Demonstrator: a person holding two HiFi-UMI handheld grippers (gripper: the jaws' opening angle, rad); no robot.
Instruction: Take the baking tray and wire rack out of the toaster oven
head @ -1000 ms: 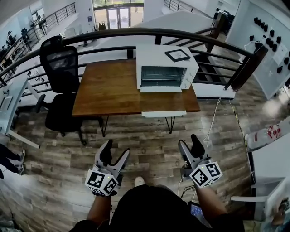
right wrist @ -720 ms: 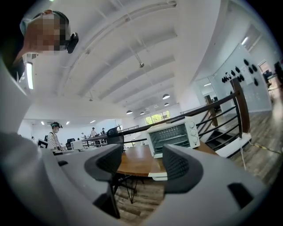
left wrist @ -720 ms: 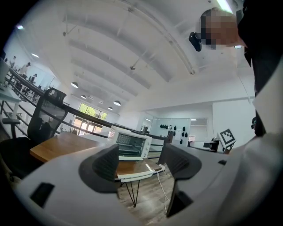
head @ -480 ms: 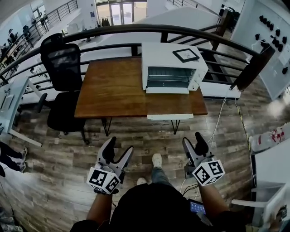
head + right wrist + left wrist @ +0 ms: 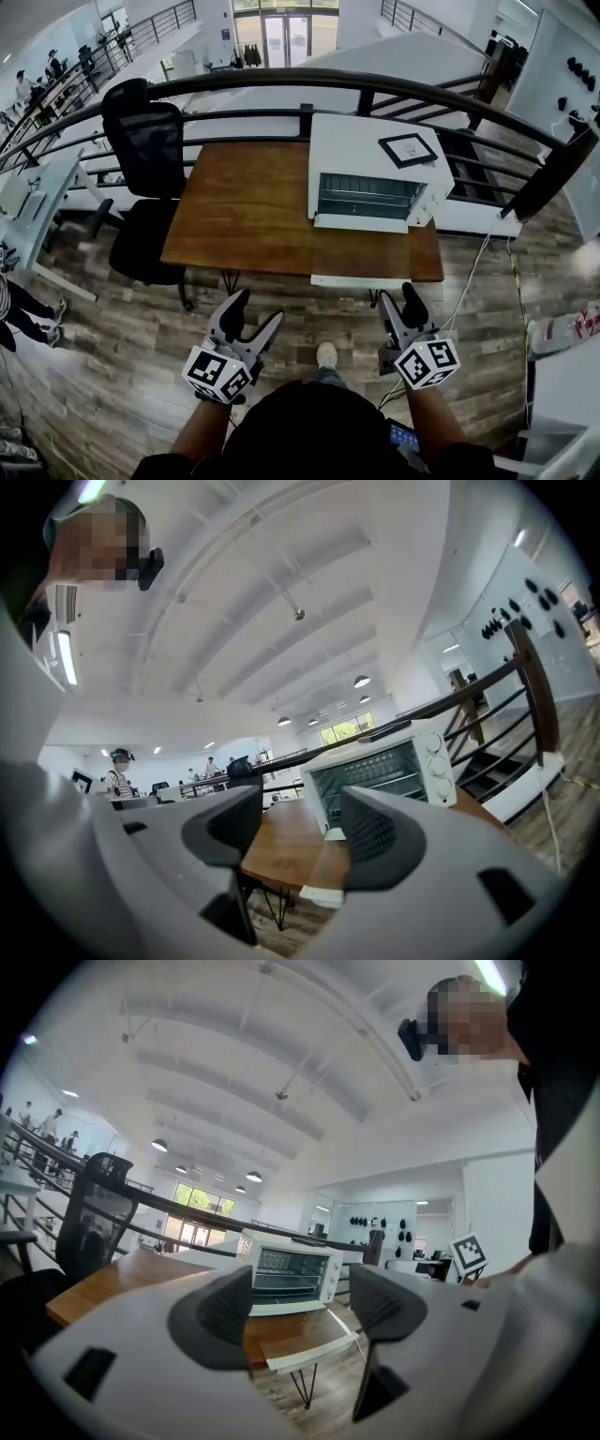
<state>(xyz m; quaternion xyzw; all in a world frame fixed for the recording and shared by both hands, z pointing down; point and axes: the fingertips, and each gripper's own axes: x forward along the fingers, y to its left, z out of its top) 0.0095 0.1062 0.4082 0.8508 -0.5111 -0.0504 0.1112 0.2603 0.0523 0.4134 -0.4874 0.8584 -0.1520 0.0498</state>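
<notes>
My left hand-held gripper point(image 5: 255, 311) is wide open and empty. My right hand-held gripper point(image 5: 397, 298) is open too, jaws closing on nothing. Both are over the floor point(image 5: 122, 375) on the near side, well apart from the surface point(image 5: 244, 206). The toaster oven point(image 5: 370, 178) sits far right on that surface, door shut, faint wire rack point(image 5: 367, 778) bars showing through its glass.

A: Support?
B: Brown wooden table point(image 5: 244, 216), thin metal legs, standing on plank floor point(image 5: 122, 375).
A: On top?
B: White toaster oven point(image 5: 370, 173), back right part. White panel point(image 5: 358, 280) sticks out at the front edge, right side. Black office chair point(image 5: 145, 187) on the floor, table's left.
</notes>
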